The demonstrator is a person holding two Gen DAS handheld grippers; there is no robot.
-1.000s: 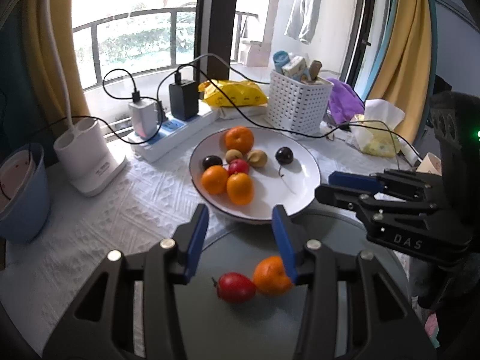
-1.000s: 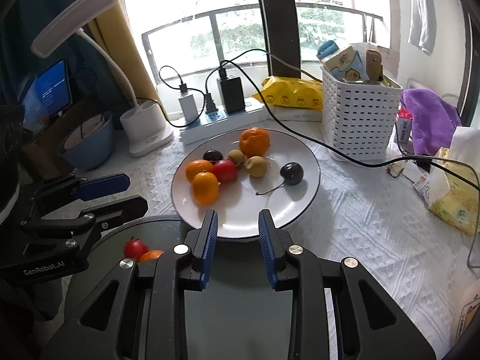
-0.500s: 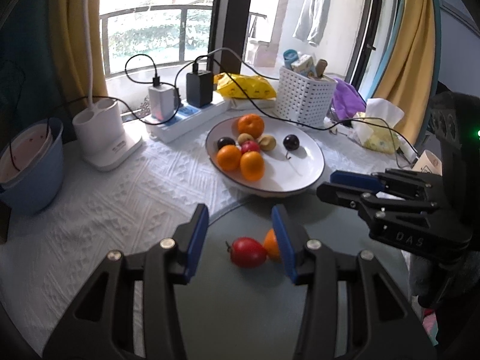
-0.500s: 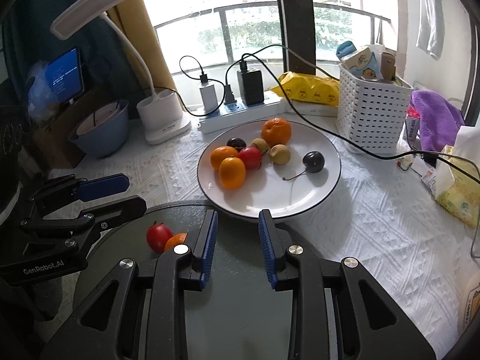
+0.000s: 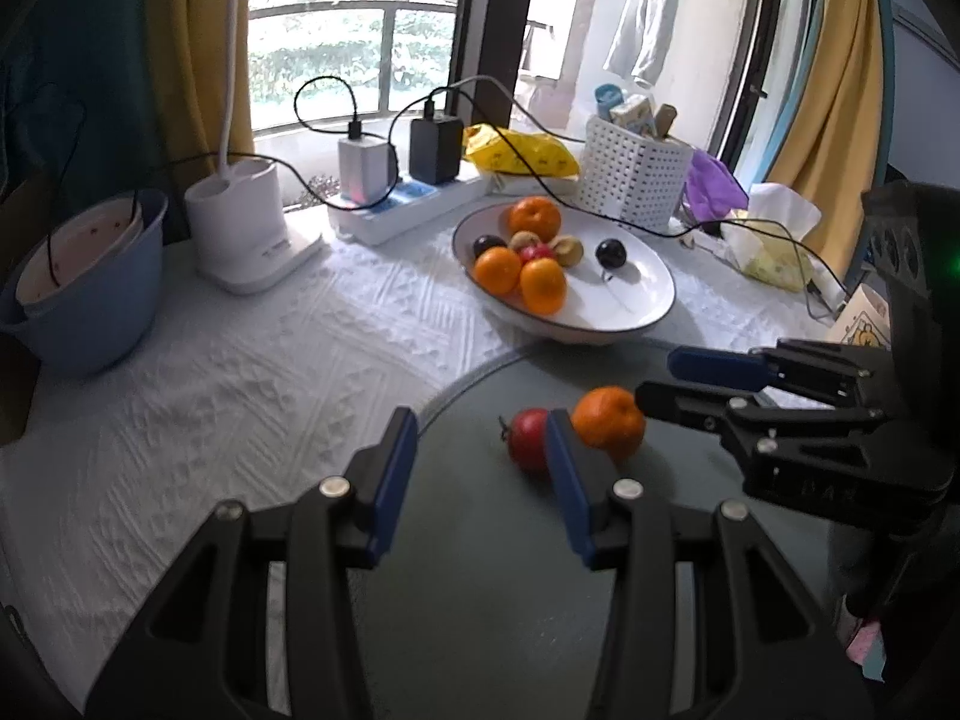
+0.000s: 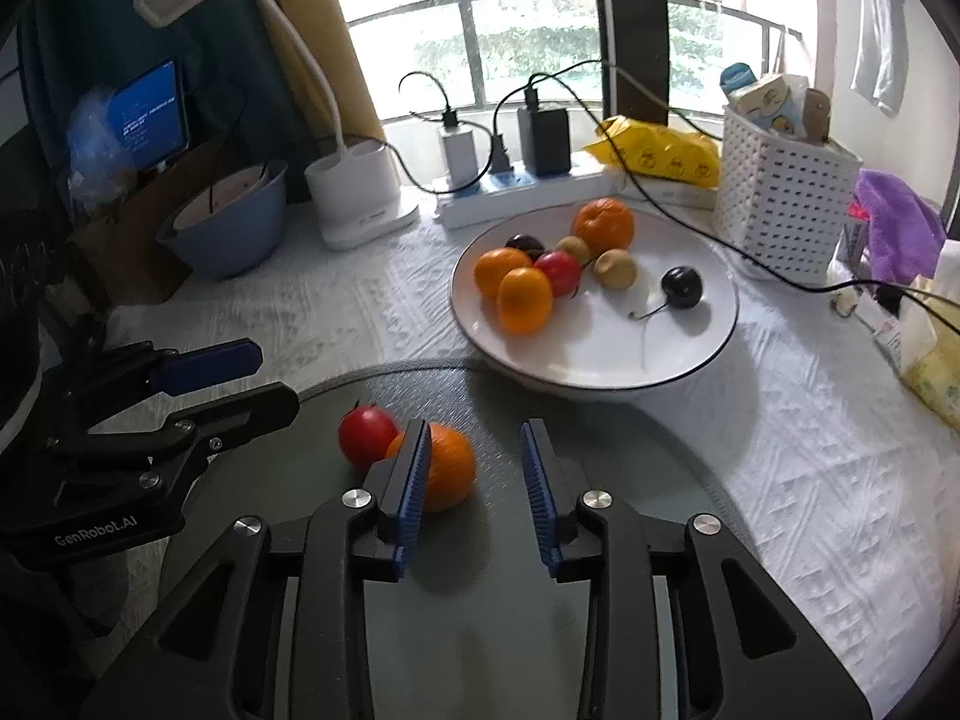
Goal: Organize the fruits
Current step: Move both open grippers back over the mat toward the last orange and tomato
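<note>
Spreading apart with nothing yet between them, the jaws of the right gripper (image 6: 474, 480) are opening just right of the loose round orange mandarin (image 6: 447, 474), low in the right wrist frame. That fruit touches a small red stemmed fruit (image 6: 367, 435) on the dark grey round mat (image 6: 480, 630). A second ago these jaws were nearly together and the pair sat small at the lower left; now both fruits are larger and close to the blue fingertips, so the mandarin looks like the next pick. The left gripper (image 5: 480, 468) is released and empty, its gap unchanged, with the red fruit partly behind its right finger. In its view the white round plate (image 5: 648, 306) of oranges, dark cherries and brown fruits has shifted from frame centre to the upper right. Two fruits, by my reading, remain to join that plate.
</note>
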